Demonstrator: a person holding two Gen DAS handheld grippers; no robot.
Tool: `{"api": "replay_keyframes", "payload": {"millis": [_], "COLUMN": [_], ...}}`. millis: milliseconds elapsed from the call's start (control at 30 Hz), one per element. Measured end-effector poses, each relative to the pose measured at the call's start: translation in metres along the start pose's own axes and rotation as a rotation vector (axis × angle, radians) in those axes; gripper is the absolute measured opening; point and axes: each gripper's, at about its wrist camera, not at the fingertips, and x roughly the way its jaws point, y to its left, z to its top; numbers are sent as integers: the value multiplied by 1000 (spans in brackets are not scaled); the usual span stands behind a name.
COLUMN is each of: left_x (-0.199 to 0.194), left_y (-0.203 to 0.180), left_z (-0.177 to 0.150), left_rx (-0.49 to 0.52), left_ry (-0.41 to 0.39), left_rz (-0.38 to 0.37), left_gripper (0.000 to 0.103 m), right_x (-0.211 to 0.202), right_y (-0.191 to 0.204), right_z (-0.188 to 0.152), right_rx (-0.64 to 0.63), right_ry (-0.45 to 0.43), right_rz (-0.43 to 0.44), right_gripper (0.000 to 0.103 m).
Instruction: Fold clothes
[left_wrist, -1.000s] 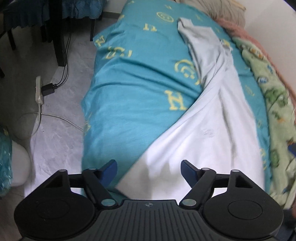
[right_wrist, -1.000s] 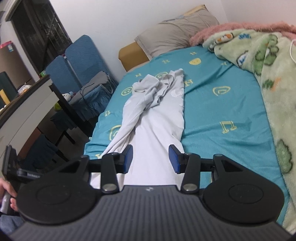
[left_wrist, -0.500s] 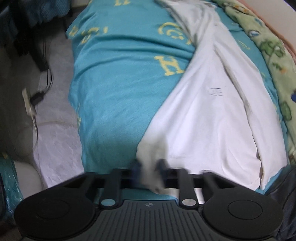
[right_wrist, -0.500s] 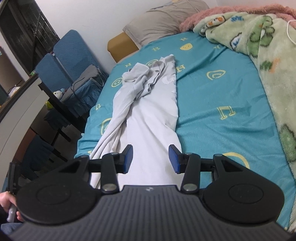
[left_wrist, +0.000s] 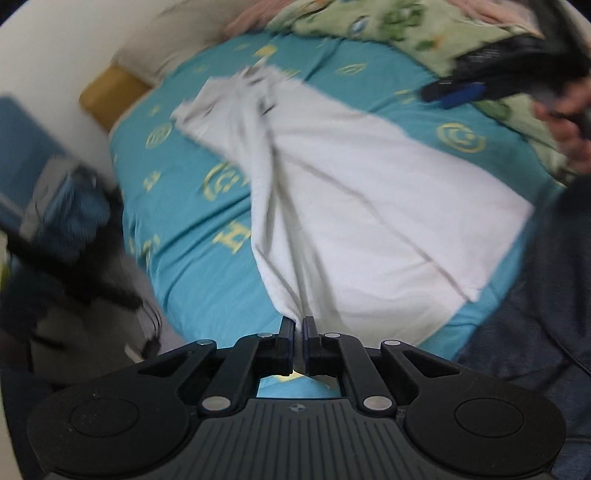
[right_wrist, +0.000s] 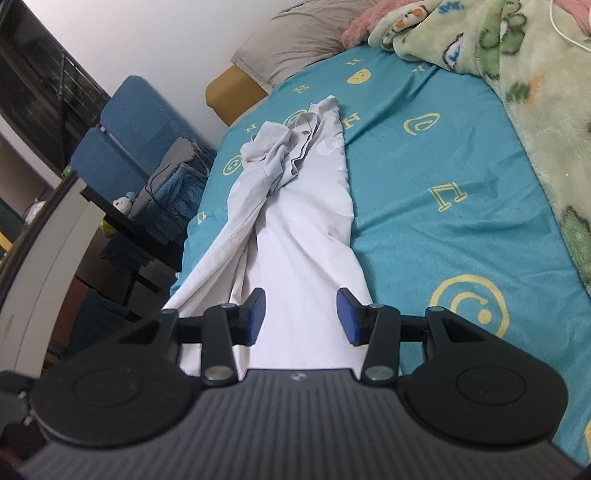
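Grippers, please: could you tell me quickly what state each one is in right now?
Left gripper: shut on the white garment's corner.
Right gripper: open, holding nothing.

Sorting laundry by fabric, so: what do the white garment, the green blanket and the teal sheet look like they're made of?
White garment: thin matte knit, probably cotton jersey; it drapes in soft creases. Green blanket: plush fleece, its surface fuzzy. Teal sheet: smooth matte printed fabric, likely cotton or polyester; the pictures leave that open.
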Motion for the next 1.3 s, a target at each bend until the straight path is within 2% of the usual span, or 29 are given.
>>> {"api": "replay_keyframes", "payload": {"millis": [133,267,400,600,700,767,800,867,967,1100,1200,1300], "left_x": [-15,-9,9,57,74,77,77,77,83,110,133,146], "left_y": [-41,-63,-82,-97,-88,-68,-58,-33,8,58,75,71], "left_z": [15,27,37,44,42,37,34,24,6,-17,-29,-25], "left_rx": [75,91,40,-132,-254,-352,-394,-482,-644,-881,-1008,-990], "left_ry": [-51,-57,-39,22,65,68,67,52,38,88,141,157], "left_rz": [2,-29,-98,-228,-327,-367,-371,-375,-365,-328,-361,-347], "left_gripper": [5,5,5,6,14,21,25,49,58,66,65,67], "right_x": [-5,-9,-12,-8,-4,0,1,7,17,23,27,35], "right_y": [-5,-9,-13,-14,-17,-22,-24,-26,-28,-34,-43,-50], "right_z": [0,2,4,2,-3,-6,-8,-10,-14,-17,-20,-23], "right_rx": [22,29,28,-3,-5,8,13,19,23,34,73,105], "right_ry": [-19,-28,-37,-3,49,96,121,160,210,238,265,302], "right_rz": [-19,-22,-27,-39,-26,-19,-20,-32,-60,-119,-158,-194], "right_gripper": [47,47,47,46,46,46,46,46,46,46,46,46]}}
